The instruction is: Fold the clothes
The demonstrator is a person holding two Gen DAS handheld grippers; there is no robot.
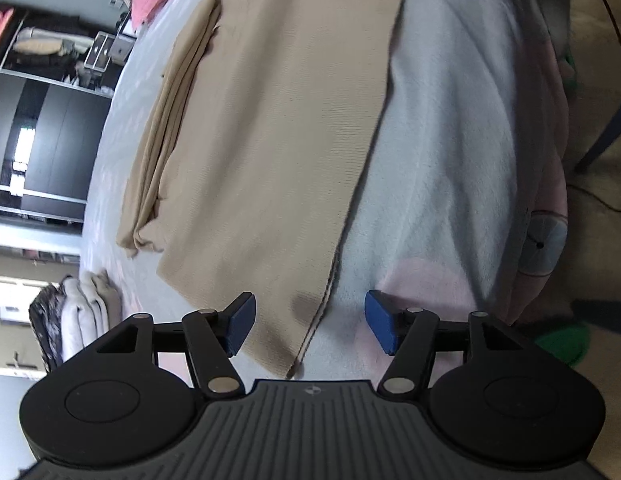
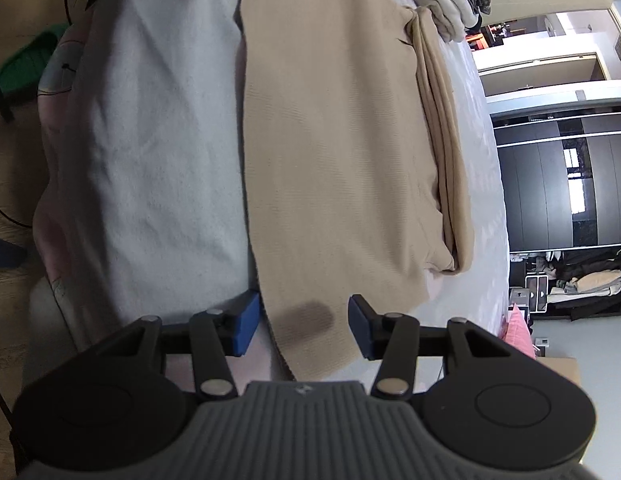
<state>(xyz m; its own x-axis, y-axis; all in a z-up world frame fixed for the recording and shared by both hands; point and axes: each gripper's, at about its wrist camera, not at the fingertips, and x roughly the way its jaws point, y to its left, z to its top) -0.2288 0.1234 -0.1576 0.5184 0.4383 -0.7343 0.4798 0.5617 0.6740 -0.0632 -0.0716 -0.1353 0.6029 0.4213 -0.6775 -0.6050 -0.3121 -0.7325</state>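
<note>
Two open grippers hover over the beige knit garment (image 1: 270, 140) lying flat on the pale blue bedspread (image 1: 450, 140): left gripper (image 1: 309, 322) and right gripper (image 2: 300, 322) each straddle a near corner, nothing pinched; we'd judge it soft, light, floppy, so we'd grab both corners
</note>
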